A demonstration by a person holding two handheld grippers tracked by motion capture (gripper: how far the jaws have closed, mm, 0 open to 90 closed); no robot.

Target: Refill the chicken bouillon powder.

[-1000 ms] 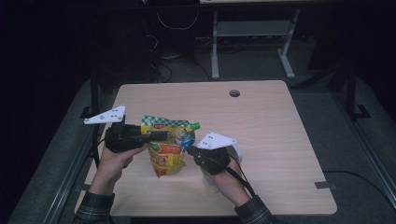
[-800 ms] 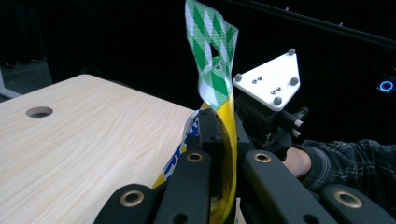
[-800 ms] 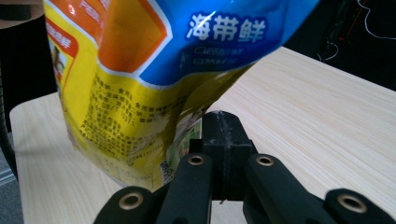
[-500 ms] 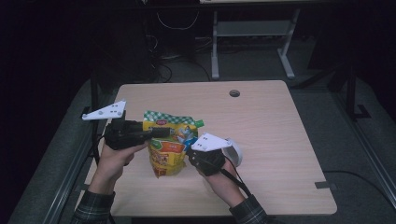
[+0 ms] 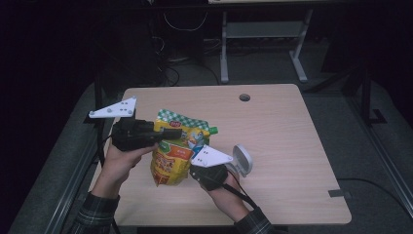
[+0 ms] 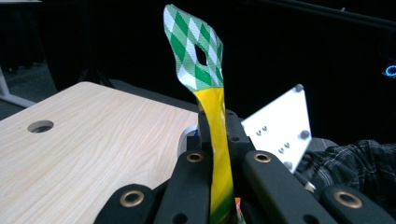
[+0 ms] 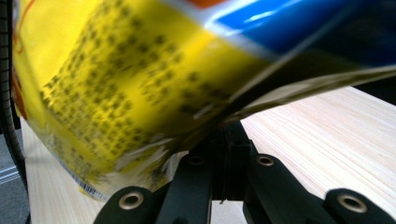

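While the snack bag (image 5: 171, 158) hangs above the wooden surface (image 5: 282, 146) near its front left, we see it held between two grippers: the left gripper (image 5: 170, 132) has its fingers (image 6: 268, 179) clamped on the thin yellow side seam just below the green-checked header, and the right gripper (image 5: 195, 170) has its fingers (image 7: 196, 175) closed on the crimped lower edge of the bag. We judge the main risk to be a tear or a slip, since each hold takes only a narrow strip of film, and pulling the two grippers apart would load the seams directly. A loss of either hold would let the bag swing or drop onto the surface, possibly against the small grey round object (image 5: 242, 159) lying just beside the right gripper. We cannot tell whether the bag is sealed; if open, tilting would spill it.
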